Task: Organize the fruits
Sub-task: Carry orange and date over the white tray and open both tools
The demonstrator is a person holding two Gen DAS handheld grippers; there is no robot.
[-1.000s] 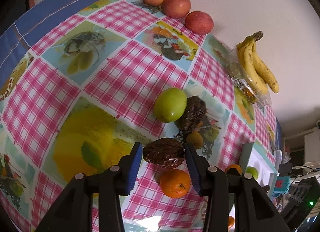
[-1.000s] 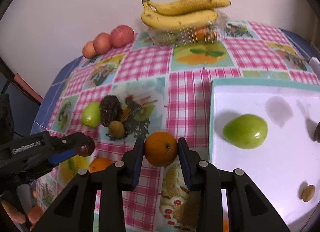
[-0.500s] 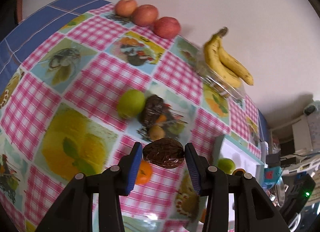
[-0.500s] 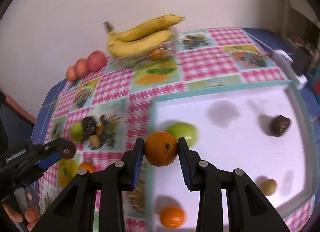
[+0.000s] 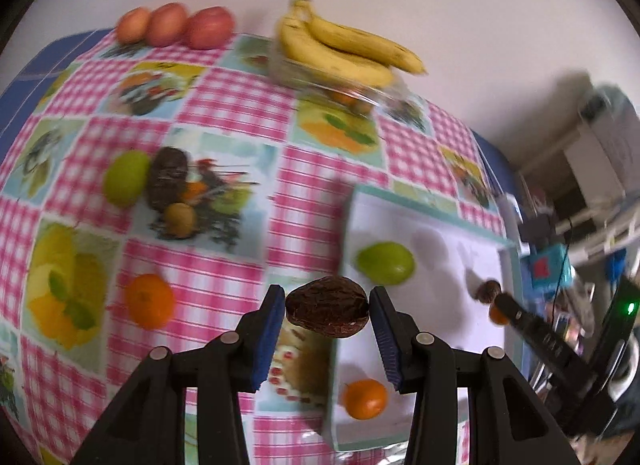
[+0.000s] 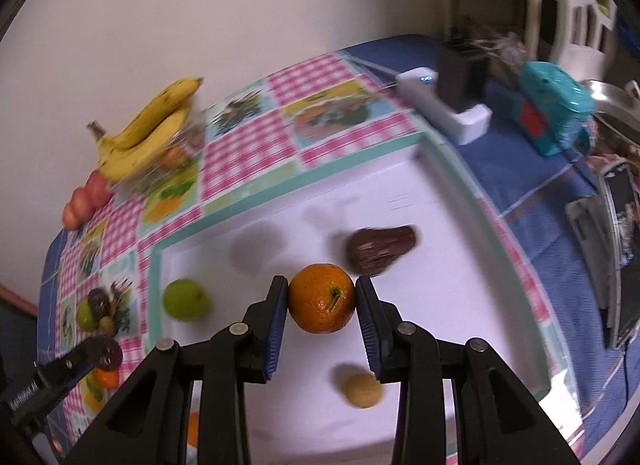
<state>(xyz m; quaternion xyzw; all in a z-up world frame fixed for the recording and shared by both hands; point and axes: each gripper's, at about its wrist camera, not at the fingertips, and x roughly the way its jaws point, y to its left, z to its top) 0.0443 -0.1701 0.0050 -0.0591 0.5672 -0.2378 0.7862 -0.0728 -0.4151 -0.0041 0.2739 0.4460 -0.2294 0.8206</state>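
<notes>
My left gripper is shut on a dark brown wrinkled fruit, held above the near-left edge of the white tray with its teal rim. My right gripper is shut on an orange and hangs over the middle of the tray. Inside the tray lie a green fruit, a dark brown fruit, a small tan fruit and a small orange. On the checked tablecloth remain a green fruit, a dark fruit, a small brown fruit and an orange.
Bananas lie on a clear plastic box by the wall, with three red apples to their left. Right of the tray stand a white power strip and a teal device.
Both grippers have swung right with their fruit. The right one went from the tray's left edge to above its middle; the left one came from the cloth to the tray's edge.
</notes>
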